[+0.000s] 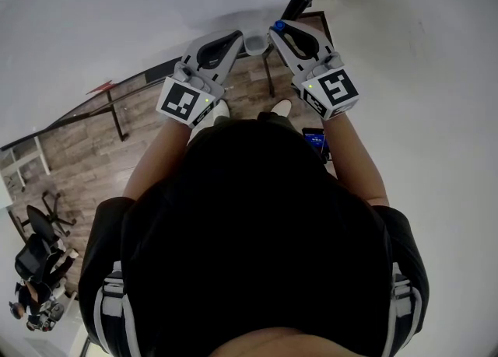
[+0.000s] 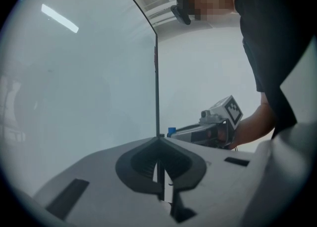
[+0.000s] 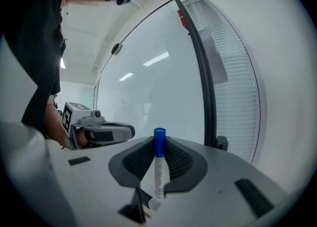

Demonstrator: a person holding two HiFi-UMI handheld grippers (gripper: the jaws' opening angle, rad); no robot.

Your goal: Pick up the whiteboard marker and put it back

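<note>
The whiteboard marker, white with a blue cap, stands upright between the pads of my right gripper, which is shut on it. Its blue cap also shows at that gripper's tip in the head view, and again in the left gripper view as a blue cap. My left gripper is shut on nothing, its pads nearly touching. Both grippers are raised side by side in front of the whiteboard, the left gripper a little left of the right gripper.
The whiteboard's dark frame edge runs straight up ahead of the left gripper. Window blinds lie right of the board. Below are a wood floor, the board stand's legs, office chairs and the person's shoes.
</note>
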